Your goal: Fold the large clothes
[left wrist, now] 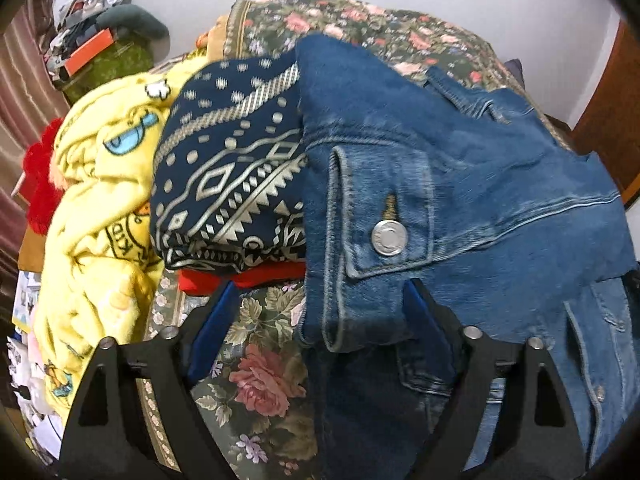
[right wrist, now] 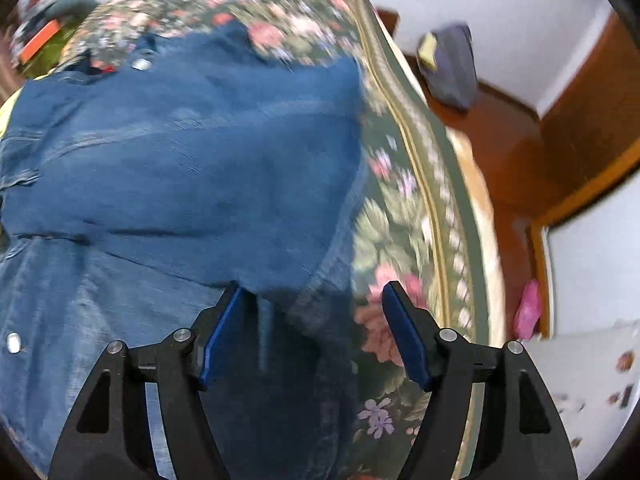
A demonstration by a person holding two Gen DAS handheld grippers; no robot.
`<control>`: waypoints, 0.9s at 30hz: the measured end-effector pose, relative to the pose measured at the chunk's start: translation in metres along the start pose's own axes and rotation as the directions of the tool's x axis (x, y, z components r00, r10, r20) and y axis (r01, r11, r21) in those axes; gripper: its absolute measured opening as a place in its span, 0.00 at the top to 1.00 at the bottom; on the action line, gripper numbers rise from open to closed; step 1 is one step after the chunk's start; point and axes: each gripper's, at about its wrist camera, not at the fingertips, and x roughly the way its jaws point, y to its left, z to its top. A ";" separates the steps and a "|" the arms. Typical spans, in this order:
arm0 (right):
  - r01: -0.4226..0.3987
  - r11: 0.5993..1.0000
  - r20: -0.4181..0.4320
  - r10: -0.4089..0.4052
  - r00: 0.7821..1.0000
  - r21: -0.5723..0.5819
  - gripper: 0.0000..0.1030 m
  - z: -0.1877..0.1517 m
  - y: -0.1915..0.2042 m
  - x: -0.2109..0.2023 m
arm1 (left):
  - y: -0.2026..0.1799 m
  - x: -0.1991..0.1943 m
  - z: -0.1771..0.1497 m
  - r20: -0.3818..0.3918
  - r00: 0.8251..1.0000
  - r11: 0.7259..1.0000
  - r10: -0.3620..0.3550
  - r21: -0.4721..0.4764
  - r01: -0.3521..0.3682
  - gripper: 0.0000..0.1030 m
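Note:
A blue denim jacket (left wrist: pixel 460 184) lies on a floral bedspread (left wrist: pixel 256 364). Its sleeve cuff with a metal button (left wrist: pixel 389 237) is folded across the body and lies between my left gripper's fingers. My left gripper (left wrist: pixel 320 300) is open, its jaws wide apart around the cuff. In the right wrist view the jacket (right wrist: pixel 180 168) fills the left side, its right edge folded over. My right gripper (right wrist: pixel 312 300) is open above that folded edge, one finger (right wrist: pixel 224 328) over denim, the other over the bedspread (right wrist: pixel 404 216).
A folded navy patterned cloth (left wrist: pixel 232 176) lies on a red garment beside the jacket. A yellow cartoon blanket (left wrist: pixel 104 208) is heaped to the left. Clutter sits at the far left corner. The bed's right edge drops to a wooden floor (right wrist: pixel 516 152) with a grey bag (right wrist: pixel 452 68).

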 end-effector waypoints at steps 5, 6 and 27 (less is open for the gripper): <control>-0.015 1.000 0.015 0.015 1.000 0.017 0.35 0.000 -0.008 -0.001 | 0.009 0.000 -0.002 -0.025 0.999 0.999 -0.041 -0.028 0.041 0.12; -0.017 1.000 0.016 0.017 1.000 0.011 0.35 0.001 -0.006 -0.002 | 0.009 -0.003 -0.004 -0.030 0.999 0.999 -0.041 -0.021 0.040 0.12; -0.110 0.994 0.081 0.110 0.991 0.000 0.35 -0.087 0.000 -0.066 | -0.003 -0.057 -0.103 -0.184 0.971 0.979 -0.153 0.103 0.174 0.12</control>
